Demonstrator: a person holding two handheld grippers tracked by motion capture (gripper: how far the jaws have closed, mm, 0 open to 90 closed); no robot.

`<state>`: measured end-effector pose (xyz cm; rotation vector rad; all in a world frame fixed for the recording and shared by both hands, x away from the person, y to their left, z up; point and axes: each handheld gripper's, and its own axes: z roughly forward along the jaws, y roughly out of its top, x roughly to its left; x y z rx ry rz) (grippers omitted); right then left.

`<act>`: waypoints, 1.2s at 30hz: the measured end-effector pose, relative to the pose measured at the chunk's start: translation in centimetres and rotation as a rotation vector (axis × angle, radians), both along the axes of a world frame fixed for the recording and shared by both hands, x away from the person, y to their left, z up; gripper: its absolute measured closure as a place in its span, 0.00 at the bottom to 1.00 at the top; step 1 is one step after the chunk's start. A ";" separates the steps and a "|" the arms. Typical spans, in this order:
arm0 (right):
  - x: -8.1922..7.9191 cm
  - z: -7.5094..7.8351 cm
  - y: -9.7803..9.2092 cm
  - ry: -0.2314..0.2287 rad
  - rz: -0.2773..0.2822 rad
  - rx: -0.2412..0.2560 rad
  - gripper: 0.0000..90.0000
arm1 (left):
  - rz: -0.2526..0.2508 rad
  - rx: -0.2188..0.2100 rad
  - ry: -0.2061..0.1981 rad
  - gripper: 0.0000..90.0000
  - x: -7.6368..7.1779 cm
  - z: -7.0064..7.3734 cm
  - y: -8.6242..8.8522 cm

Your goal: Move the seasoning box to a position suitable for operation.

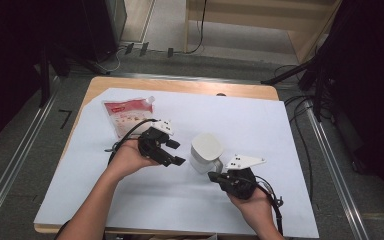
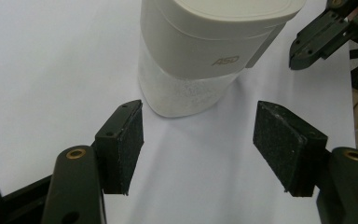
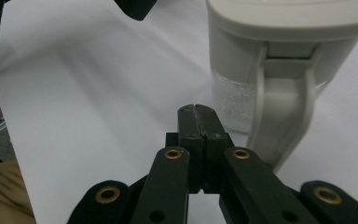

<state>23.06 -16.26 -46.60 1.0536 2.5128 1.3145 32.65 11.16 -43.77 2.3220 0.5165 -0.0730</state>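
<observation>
R gripper (image 1: 214, 176) is being held at table's 5 o'clock, jaws pressed together on nothing, tips just short of the jar (image 1: 205, 152) handle (image 3: 279, 126). L gripper (image 1: 176, 152) is being held at 9 o'clock of the jar, jaws spread wide, nothing between them. Jar is standing upright near table (image 1: 280, 125) centre, long axis vertical, handle pointing toward 5 o'clock. Judged: stiff plastic, smooth, maybe slippery, white grains inside adding some wt; best gripped by handle or across lid (image 2: 223, 18) band. Pouch (image 1: 126, 114) is lying at 11 o'clock.
</observation>
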 end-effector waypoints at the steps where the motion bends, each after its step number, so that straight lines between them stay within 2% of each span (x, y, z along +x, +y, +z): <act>1: 0.1 -0.2 0.1 0.005 0.003 0.001 1.00 | -0.001 0.003 -0.002 0.38 0.0 0.0 0.0; 8: 0.5 -0.7 0.4 0.008 -0.008 -0.007 1.00 | -0.001 0.002 -0.002 0.38 0.0 0.0 0.0; 12: 0.9 -0.8 0.0 0.009 -0.025 -0.008 1.00 | -0.003 0.009 0.001 0.38 0.0 0.1 0.0; 15: 1.2 -0.8 -0.3 0.027 -0.022 0.003 1.00 | -0.006 0.009 0.001 0.38 0.1 0.1 0.0; 21: 1.3 -0.8 -0.6 0.025 -0.021 -0.009 1.00 | 0.000 0.007 -0.002 0.36 0.1 0.1 0.0; 36: 2.7 -0.4 -2.9 0.052 -0.076 0.016 1.00 | -0.006 -0.003 -0.008 0.35 -0.1 0.1 -0.2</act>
